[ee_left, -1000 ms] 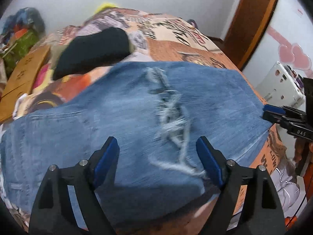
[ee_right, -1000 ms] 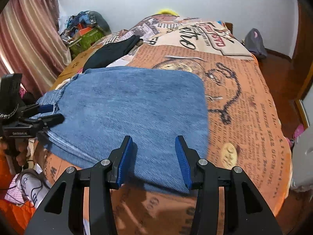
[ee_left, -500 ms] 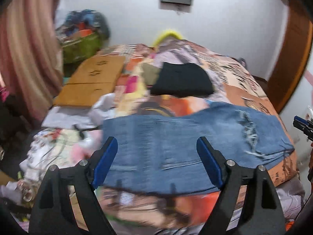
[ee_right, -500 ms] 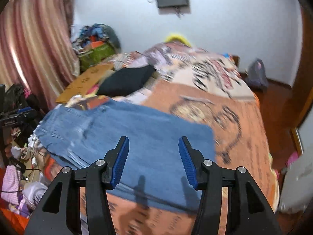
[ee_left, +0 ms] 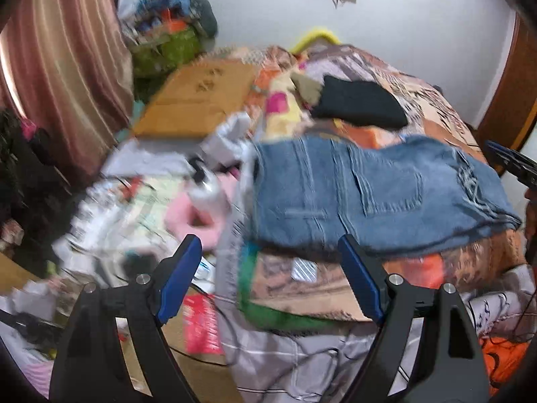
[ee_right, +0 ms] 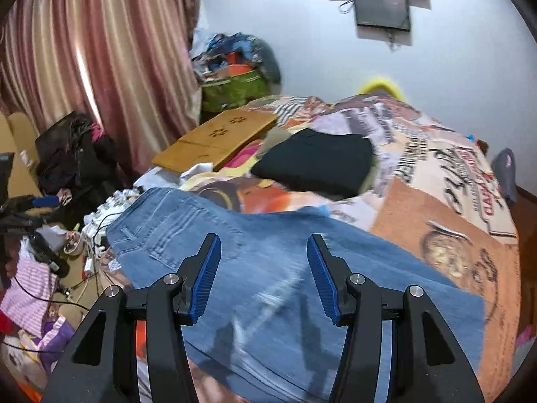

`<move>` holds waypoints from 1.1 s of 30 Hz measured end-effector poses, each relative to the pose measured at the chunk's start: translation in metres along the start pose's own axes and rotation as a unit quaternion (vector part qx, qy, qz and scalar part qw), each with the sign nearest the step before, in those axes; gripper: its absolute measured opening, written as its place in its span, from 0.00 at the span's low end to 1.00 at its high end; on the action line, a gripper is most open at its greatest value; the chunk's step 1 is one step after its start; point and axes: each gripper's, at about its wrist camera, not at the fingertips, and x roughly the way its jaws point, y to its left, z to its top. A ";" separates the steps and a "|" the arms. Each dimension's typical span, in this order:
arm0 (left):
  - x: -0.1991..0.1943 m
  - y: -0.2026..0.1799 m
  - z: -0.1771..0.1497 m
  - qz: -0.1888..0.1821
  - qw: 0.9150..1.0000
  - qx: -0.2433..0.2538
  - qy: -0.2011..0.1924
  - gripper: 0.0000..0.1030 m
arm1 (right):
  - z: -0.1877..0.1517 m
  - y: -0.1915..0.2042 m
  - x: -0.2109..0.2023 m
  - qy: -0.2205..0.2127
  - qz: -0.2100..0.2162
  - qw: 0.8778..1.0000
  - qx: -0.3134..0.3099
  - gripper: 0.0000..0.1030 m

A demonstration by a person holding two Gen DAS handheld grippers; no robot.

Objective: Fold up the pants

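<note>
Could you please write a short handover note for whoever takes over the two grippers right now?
Left gripper: open, empty, off the near left corner of the bed, short of the waistband.
Right gripper: open, empty, above the jeans, not touching them as far as I can tell.
Blue ripped denim jeans: folded lengthwise on the patterned bedspread, waistband left, legs right. A folded black garment lies behind them.
Done: the lengthwise fold.
Left: probably fold crosswise and smooth flat.

Hanging on the left, glowing with daylight: pink curtains (ee_right: 100, 50). Sitting mounted high on the white wall (ee_right: 302, 33): a dark monitor (ee_right: 382, 10). Spreading across the bed: a printed orange bedspread (ee_right: 446, 235).
</note>
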 end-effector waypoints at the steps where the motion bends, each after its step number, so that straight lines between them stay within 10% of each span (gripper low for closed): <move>1: 0.011 0.002 -0.006 -0.020 1.000 -0.013 0.012 0.81 | 0.000 0.005 0.004 0.003 0.004 1.000 -0.001 0.49; 10: 0.091 -0.001 -0.028 -0.142 0.982 -0.095 0.076 0.81 | -0.003 0.027 0.027 0.030 -0.009 0.999 -0.019 0.49; 33: 0.112 0.031 -0.021 -0.255 0.946 -0.200 0.016 0.91 | -0.035 -0.005 0.034 0.099 -0.085 0.991 -0.001 0.49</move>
